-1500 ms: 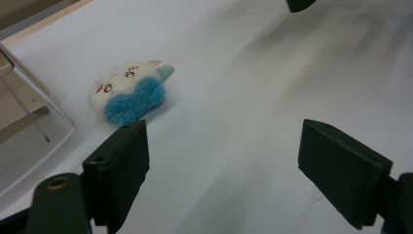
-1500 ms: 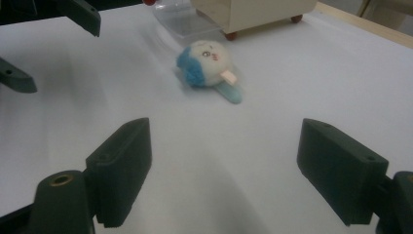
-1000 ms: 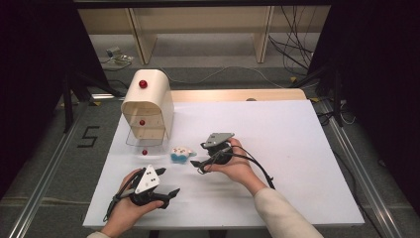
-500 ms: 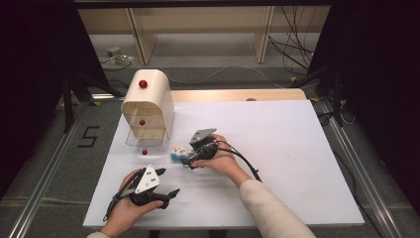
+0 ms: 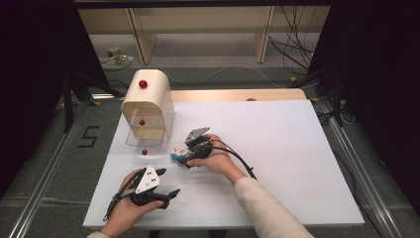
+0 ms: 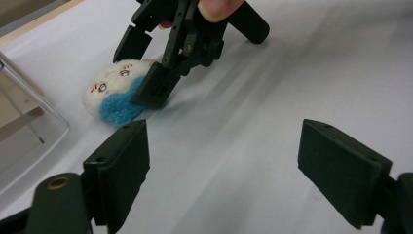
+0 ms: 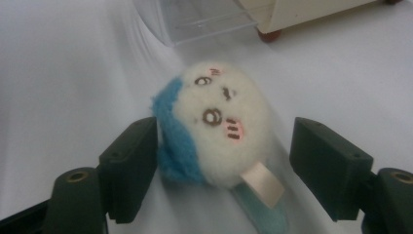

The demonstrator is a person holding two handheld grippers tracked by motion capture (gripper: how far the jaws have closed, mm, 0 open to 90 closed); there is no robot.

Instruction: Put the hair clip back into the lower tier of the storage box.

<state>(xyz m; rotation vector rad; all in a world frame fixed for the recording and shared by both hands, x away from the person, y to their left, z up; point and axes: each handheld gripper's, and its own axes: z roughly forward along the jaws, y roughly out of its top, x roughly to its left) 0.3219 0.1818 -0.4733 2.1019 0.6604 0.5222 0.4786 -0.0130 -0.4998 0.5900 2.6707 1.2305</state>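
- Left gripper (image 5: 166,194) rests low near the table's front edge, held in the left hand (image 5: 126,210), jaws wide apart
- Right gripper (image 5: 181,159) reaches forward-left from the right hand (image 5: 215,159), its jaws just closing, a gap on one side

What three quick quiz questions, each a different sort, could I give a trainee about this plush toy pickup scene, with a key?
1. True or false: the plush toy lies between the jaws of the right gripper.
2. Which colours is the toy? A) white and blue B) red and green C) all black
3. What stands on the white table behind the toy?

Key:
1. True. The jaws have just been closing, yet one pad still stands clear of the toy.
2. A.
3. A cream cabinet with red knobs and a clear drawer pulled out. The left gripper rests nearer the person.
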